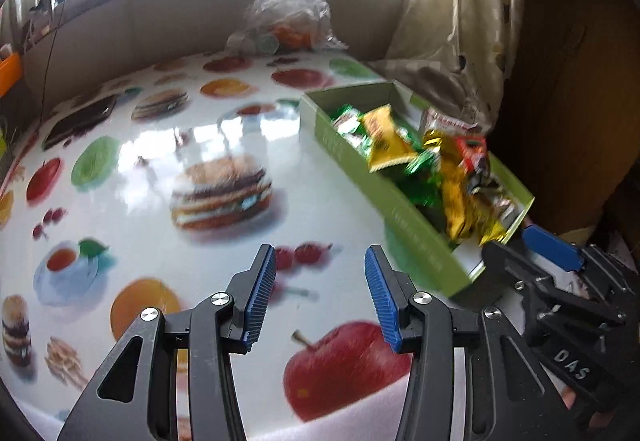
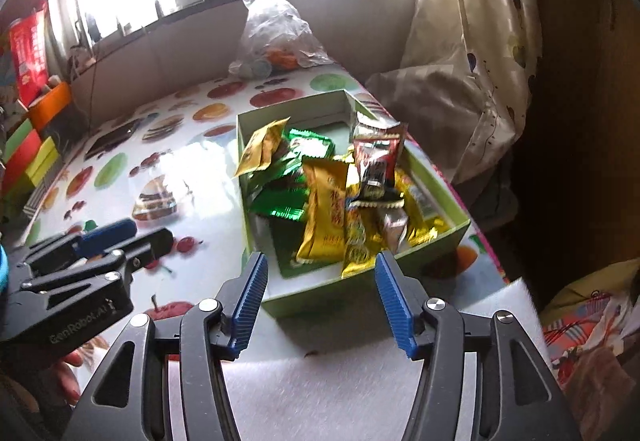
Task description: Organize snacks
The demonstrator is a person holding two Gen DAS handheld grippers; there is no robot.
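Nearest the right-wrist camera, the right gripper (image 2: 320, 297) has its blue ribbed pads spread wide with nothing between them. It hovers just short of the near wall of the shallow pale-green cardboard box (image 2: 348, 291), so the box mouth lies straight ahead of its fingertips. That is a stance that would suit reaching in as well as having let go.

The left gripper (image 1: 320, 295) is likewise spread and empty. It is held over the glossy food-print tablecloth (image 1: 224, 121) with the box off to the right of its fingers, where it would not crowd the other tool. From the right-wrist view it shows only side-on at the left edge, so its gap is judged from its own camera.

Beyond the right fingertips, the loose foil snack packets (image 2: 324, 209) lie heaped inside the box. Yellow, green and a red-and-black one overlap at odd angles, and one yellow packet leans on the left wall. All the snacks that can be made out are inside the box, and no packet shows on the cloth around it. Motion blur leaves that a little uncertain. The scene fits gathering that is done, or a pile waiting to be straightened.

Farthest off, past the box's far wall, a crumpled clear plastic bag (image 2: 276, 37) sits by the window wall.
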